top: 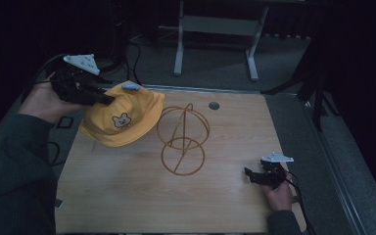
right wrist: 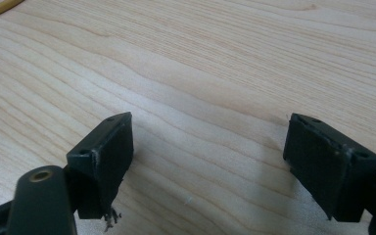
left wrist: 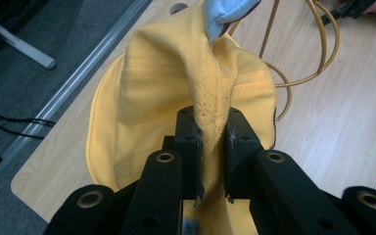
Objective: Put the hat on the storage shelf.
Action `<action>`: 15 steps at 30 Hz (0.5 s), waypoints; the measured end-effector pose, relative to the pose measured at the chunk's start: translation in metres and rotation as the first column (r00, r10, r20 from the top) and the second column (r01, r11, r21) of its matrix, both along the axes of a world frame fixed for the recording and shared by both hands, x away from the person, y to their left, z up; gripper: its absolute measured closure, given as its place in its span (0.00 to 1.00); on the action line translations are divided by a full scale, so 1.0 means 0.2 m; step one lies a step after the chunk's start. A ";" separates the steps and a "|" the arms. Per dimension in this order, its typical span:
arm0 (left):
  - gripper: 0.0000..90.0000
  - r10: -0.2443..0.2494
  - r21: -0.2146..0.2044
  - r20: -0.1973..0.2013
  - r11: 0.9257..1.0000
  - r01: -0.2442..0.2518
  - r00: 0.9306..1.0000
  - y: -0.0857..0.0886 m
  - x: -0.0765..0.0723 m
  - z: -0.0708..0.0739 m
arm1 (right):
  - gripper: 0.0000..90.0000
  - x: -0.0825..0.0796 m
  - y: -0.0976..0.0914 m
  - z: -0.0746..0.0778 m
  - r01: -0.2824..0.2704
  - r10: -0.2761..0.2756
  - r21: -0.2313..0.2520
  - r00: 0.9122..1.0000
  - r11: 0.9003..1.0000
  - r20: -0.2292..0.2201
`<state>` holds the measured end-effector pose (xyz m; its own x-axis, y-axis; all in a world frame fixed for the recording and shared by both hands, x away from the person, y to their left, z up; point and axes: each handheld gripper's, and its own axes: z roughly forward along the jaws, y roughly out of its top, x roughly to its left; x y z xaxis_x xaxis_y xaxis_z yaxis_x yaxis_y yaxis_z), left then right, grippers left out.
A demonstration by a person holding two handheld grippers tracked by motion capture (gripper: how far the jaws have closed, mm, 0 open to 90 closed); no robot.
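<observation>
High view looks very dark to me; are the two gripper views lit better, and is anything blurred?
High view: dim, the room beyond the table nearly black, yet the yellow hat and wire stand read clearly. Left gripper view: brighter, hat fabric sharp between the jaws. Right gripper view: evenly lit wood grain, soft shadows under the open jaws, the nearest gripper parts slightly blurred.

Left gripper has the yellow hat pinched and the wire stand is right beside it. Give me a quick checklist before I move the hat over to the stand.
1. Left gripper shut on the hat: ok, fabric is pinched between the pads.
2. Hat lifted off the table: cannot tell; its lower edge may rest on the wood.
3. Wire stand upright and free: ok.
4. Right gripper out of the way: ok, open, resting low near the right edge.
5. Hat apart from the stand: ok, brim is close but not touching.
</observation>
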<state>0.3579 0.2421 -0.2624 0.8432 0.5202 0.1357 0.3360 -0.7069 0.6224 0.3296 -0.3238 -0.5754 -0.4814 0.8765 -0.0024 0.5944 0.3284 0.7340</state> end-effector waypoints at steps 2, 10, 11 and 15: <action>0.88 -0.001 -0.005 0.006 1.000 0.001 1.000 0.00 0.00 0.01 | 0.21 0.00 0.00 0.00 0.000 0.000 0.000 1.000 1.000 0.000; 0.88 -0.014 -0.013 0.019 1.000 0.014 1.000 -0.02 -0.01 0.05 | 0.21 0.00 0.00 0.00 0.000 0.000 0.000 1.000 1.000 0.000; 0.88 -0.018 -0.015 0.021 1.000 0.018 1.000 -0.02 -0.01 0.05 | 0.21 0.00 0.00 0.00 0.000 0.000 0.001 1.000 1.000 -0.001; 0.88 -0.033 -0.017 0.026 0.999 0.034 0.999 -0.04 -0.01 0.07 | 0.21 0.00 0.00 0.00 -0.001 0.001 -0.001 1.000 1.000 0.000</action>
